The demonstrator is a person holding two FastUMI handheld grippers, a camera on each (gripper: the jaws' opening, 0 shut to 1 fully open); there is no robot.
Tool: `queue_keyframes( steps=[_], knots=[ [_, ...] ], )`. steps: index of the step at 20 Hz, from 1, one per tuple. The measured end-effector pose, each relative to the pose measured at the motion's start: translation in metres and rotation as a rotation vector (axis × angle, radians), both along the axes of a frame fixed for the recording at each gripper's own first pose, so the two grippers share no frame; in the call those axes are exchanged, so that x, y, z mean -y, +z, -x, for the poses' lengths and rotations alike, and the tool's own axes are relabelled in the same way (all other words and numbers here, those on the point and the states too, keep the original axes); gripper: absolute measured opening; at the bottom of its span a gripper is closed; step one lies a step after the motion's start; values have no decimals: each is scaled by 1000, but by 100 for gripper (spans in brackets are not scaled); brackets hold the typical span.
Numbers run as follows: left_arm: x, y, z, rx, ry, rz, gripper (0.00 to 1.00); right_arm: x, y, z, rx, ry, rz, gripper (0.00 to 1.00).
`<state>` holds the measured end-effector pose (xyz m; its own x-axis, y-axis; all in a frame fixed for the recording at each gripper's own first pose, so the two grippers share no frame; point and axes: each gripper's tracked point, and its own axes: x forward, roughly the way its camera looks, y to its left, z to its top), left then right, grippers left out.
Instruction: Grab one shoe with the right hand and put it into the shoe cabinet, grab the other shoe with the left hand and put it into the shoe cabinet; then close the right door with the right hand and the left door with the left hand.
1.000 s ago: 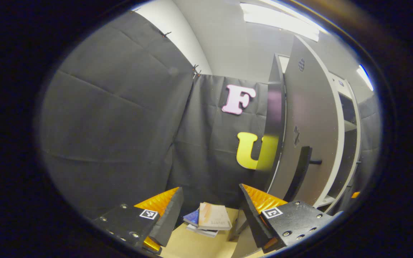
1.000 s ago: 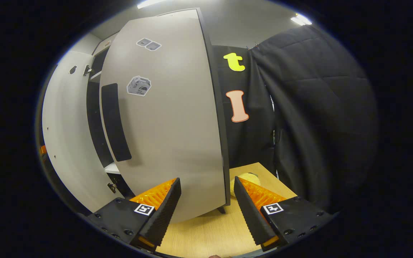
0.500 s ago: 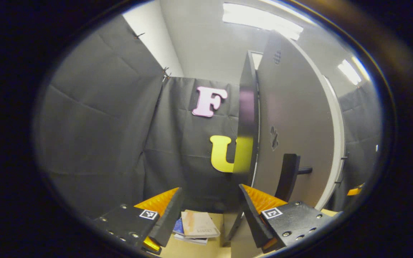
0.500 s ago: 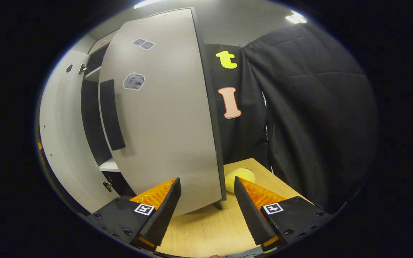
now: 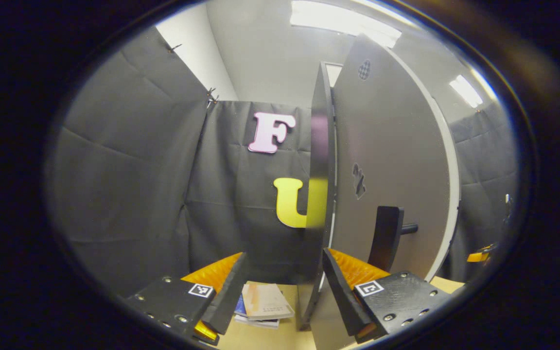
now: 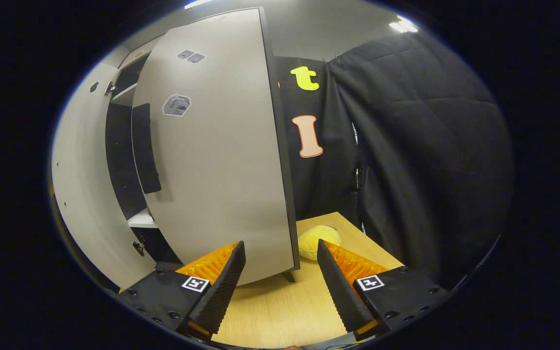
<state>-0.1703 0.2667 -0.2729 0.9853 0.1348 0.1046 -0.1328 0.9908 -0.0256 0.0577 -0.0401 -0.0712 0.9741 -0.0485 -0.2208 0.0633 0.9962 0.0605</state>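
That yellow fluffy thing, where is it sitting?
In the right gripper view the yellow fluffy thing lies on the wooden table, just right of the cabinet door's lower edge, near the black cloth wall.

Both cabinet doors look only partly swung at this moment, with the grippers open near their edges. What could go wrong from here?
The left door edge sits between the open left gripper fingers, so the edge could catch a finger as it swings. The right door is ajar, with the open right gripper straddling its lower corner; a push there might slip off. A yellow soft object lies on the table near that door's edge.
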Motion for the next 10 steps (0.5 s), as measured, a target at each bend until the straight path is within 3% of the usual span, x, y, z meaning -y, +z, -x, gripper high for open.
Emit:
queue_keyframes(
  steps=[1,10],
  knots=[
    [6,1,-3,0,-14,-5,90,-2,1,0,4,5,4,94],
    [63,-2,-14,-5,-87,-22,90,-3,1,11,6,-8,12,94]
  ],
)
